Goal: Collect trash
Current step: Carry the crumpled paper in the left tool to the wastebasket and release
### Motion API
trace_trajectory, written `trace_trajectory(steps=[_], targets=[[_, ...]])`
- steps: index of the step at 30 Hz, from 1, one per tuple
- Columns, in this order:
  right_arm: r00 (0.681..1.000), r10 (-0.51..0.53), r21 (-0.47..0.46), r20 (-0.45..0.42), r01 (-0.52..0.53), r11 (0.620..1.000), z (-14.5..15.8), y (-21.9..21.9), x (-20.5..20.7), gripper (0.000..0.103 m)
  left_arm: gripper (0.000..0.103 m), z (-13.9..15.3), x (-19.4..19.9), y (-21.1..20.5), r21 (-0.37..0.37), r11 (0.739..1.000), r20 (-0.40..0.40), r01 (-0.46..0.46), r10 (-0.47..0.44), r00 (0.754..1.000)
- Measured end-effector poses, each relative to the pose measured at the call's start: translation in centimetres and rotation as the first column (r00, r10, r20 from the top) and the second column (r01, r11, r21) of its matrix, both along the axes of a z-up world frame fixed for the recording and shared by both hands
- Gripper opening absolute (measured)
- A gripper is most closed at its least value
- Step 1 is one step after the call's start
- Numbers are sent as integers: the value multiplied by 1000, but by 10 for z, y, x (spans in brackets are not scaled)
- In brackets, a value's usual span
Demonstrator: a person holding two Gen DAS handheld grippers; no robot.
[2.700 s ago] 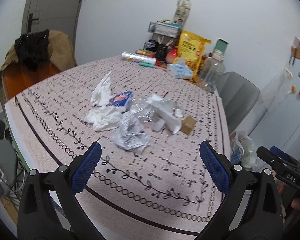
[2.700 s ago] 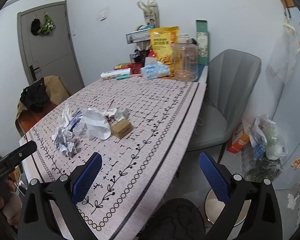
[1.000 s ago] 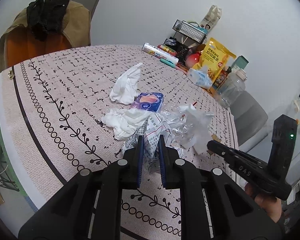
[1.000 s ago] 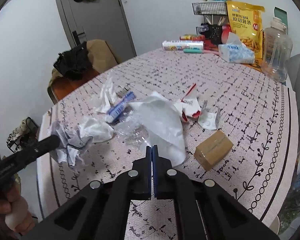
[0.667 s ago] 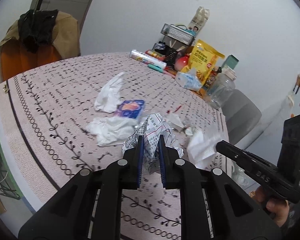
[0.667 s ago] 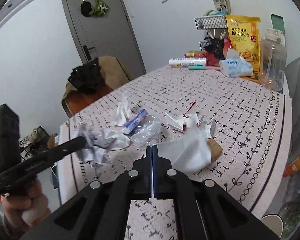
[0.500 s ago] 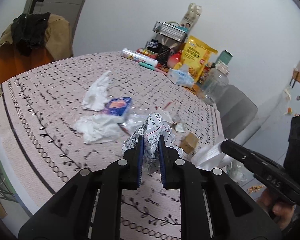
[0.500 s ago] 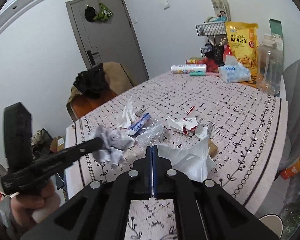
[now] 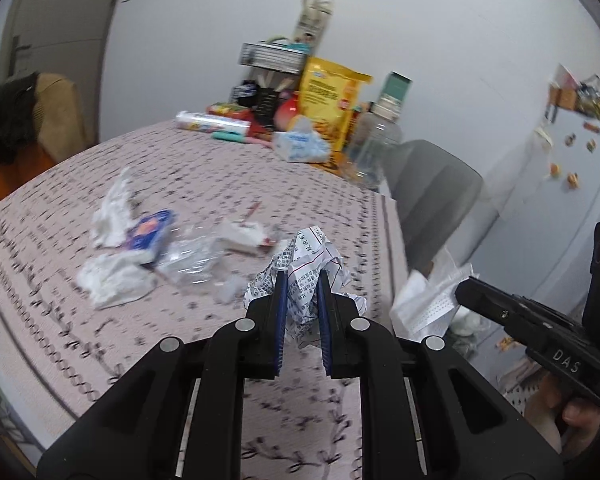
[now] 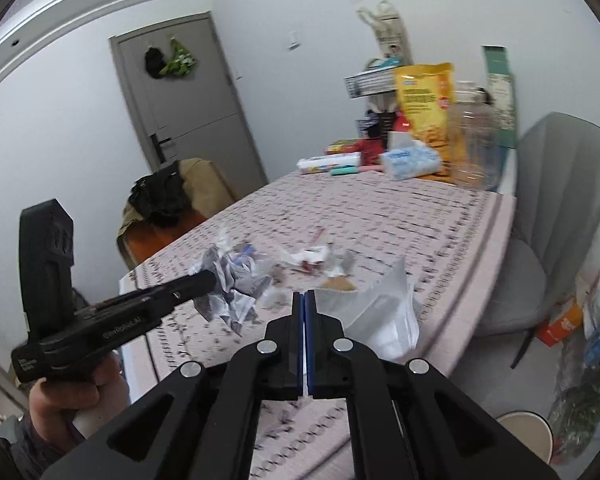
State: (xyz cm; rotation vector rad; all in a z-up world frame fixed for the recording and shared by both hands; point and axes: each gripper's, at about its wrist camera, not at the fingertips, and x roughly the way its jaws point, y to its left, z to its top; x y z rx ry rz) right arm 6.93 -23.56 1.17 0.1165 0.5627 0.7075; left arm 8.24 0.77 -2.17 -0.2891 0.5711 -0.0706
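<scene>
My left gripper [image 9: 302, 280] is shut on a crumpled printed paper ball [image 9: 306, 268] and holds it above the table's right part; it also shows in the right wrist view [image 10: 226, 280]. My right gripper [image 10: 304, 300] is shut on a white plastic bag [image 10: 384, 316] held above the table edge; the bag also shows in the left wrist view [image 9: 428, 296]. On the table lie white tissues [image 9: 112, 280], a blue wrapper [image 9: 148, 230], clear plastic [image 9: 192, 258], a red-and-white wrapper [image 9: 244, 236] and a small cardboard box [image 10: 338, 282].
A pink patterned tablecloth [image 9: 60, 320] covers the table. Groceries, a tissue pack [image 9: 300, 146] and a clear jar [image 9: 374, 148] stand at the far edge. A grey chair [image 10: 548, 220] is at the right, with a pale round bin [image 10: 528, 438] and bags on the floor.
Both grippers have lifted and drawn back to the right with their loads. The paper ball and the white bag have left the pile. The views are blurred by motion.
</scene>
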Motion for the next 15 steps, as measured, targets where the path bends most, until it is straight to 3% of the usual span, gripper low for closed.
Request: trace_trajectory(steps=[7, 15], targets=[[991, -127, 12, -39, 127, 992, -17, -58, 5, 2, 15, -1, 24, -60, 30, 991, -27, 130, -129, 991], [960, -269, 30, -82, 272, 962, -37, -126, 12, 2, 15, -13, 53, -120, 26, 972, -86, 232, -229, 970]])
